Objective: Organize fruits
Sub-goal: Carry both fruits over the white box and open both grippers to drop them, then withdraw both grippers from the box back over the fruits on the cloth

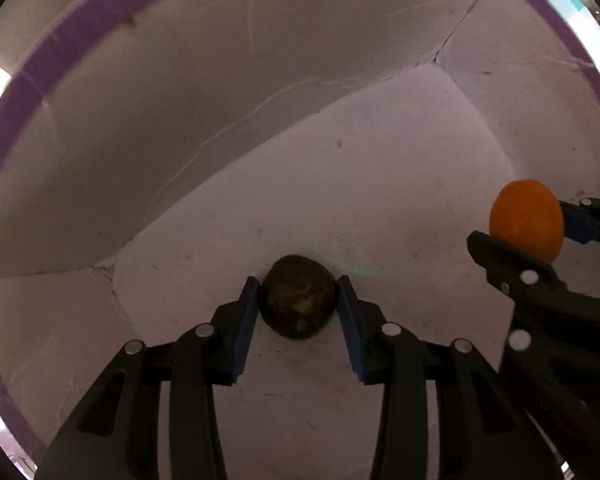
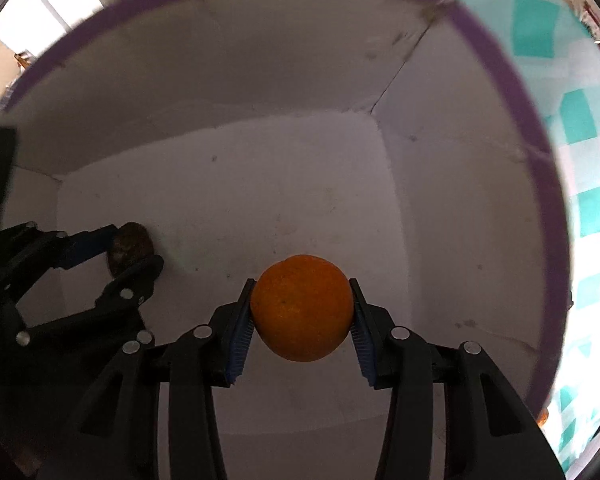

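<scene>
Both grippers are down inside the box [image 1: 100,60], the white one with the purple rim, each with a fruit

Left gripper [image 1: 299,303]: dark fruit [image 1: 298,302] sits between the blue pads at lower centre of the left view. Looks like an avocado, not sure. There's a thin gap on its right side and it seems to rest on the box floor, so I'd call that grip let go, or nearly. In the right view the same fruit [image 2: 130,249] is at mid left, near the box's left wall

Right gripper [image 2: 302,308]: clamped on the orange [image 2: 302,308], pads pressing its left and right sides at the widest part. It shows at lower centre of the right view and hangs above the floor; in the left view the orange [image 1: 526,220] is at the right edge

Handling guess: the orange is firm, round and a bit waxy, so it rolls once freed. Hold it across the middle and set it down low. The dark fruit looks bumpy and softer, it bruises if squeezed, so go gentle across its belly

Checked cloth [image 2: 580,128] shows outside the box at right
</scene>
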Available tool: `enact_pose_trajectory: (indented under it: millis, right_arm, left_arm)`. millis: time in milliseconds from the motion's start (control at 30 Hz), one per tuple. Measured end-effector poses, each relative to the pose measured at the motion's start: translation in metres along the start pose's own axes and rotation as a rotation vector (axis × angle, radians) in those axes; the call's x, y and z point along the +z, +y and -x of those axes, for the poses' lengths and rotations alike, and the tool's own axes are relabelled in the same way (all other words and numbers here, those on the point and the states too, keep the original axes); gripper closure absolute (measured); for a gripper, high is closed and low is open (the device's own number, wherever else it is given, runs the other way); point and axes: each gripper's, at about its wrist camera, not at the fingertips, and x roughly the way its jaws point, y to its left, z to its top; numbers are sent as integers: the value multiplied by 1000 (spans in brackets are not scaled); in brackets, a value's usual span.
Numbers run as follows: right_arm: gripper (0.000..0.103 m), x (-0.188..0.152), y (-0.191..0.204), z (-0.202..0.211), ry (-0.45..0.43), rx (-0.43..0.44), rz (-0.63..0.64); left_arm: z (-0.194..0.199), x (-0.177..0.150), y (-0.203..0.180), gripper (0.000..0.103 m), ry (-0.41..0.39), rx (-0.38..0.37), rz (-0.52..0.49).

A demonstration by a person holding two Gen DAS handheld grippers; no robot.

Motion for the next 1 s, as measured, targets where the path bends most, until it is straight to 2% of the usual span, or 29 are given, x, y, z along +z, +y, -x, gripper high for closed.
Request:
enact_pose_trajectory:
  millis: [133,200,333,400,467,567,633,700,733,767,867,967,1000]
  right_arm:
    - [59,2,-6,-9,40,-10,-40]
    - [57,3,-11,-9,34,-5,-71]
    - [37,-4,-17,2,-32,11,-99]
    - [34,-10,-18,12,-92,1,-101]
    - [32,-19,-21,25,-155,-6,-118]
    - [32,-37,-29,51,-282,22,-167]
    - [31,-60,-36,79,-417,55,-189]
    - [27,-86,-43,104,-547,60,-198]
    - [24,-103,-50,119,-617,59,-215]
    - [23,-121,-58,131,-672,75,-240]
    - [17,-172,-84,155,-781,72,-335]
    - [16,-224,-110,164,-808,23,-425]
    - [16,-244,-125,165,-801,8,-469]
  left_arm:
    - [2,1,-2,50,-7,18,-12]
    - [2,0,0,38,-1,22,-7]
    - [4,2,-1,28,-10,22,-7]
    - [14,1,-5,27,-55,32,-25]
    - [28,-2,-10,26,-123,67,-43]
    - [65,-11,-15,22,-281,77,-40]
    - [91,-19,-21,18,-394,119,-40]
    - [125,-30,-29,6,-520,191,-37]
    - [143,-40,-38,4,-600,224,-41]
    - [153,-40,-46,2,-645,237,-46]
    - [197,-84,-86,2,-851,262,-118]
    - [209,-118,-142,2,-947,253,-235]
    - [209,-131,-159,2,-948,233,-286]
